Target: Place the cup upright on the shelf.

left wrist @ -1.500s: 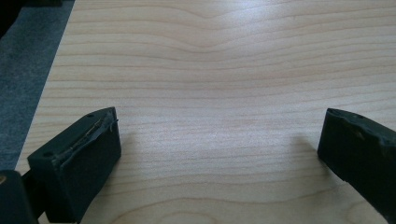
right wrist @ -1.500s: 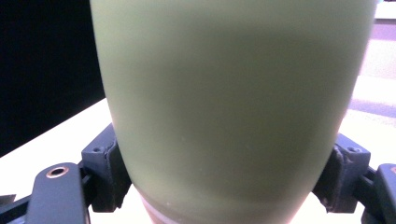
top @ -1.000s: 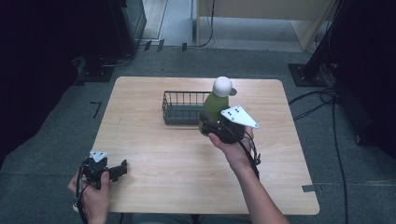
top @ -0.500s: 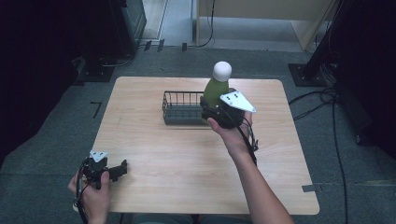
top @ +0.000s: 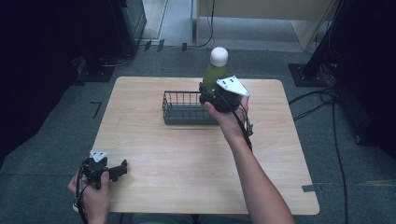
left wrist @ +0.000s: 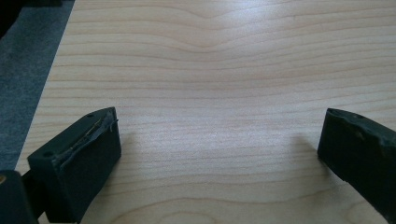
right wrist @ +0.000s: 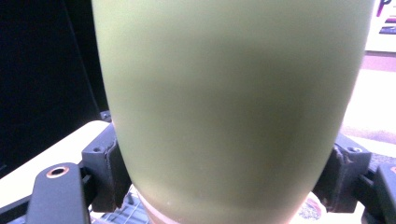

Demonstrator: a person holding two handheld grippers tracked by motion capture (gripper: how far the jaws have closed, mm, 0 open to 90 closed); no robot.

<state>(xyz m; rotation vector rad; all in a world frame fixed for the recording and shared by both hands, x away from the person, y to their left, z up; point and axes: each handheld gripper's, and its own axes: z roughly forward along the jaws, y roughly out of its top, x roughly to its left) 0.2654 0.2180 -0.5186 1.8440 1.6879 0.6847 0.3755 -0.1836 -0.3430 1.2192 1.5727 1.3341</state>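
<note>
High view: green bottle [top: 214, 74] with round white cap, upright, pinched low on its body by right gripper [top: 211, 95], above wire basket [top: 183, 108] toward 1 o'clock; left gripper [top: 122, 169] spread, at 7 o'clock.

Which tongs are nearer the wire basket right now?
Right. The right tongs hold the green bottle at the wire basket's right end. The left tongs sit open and apart, near the table's front left corner.
</note>
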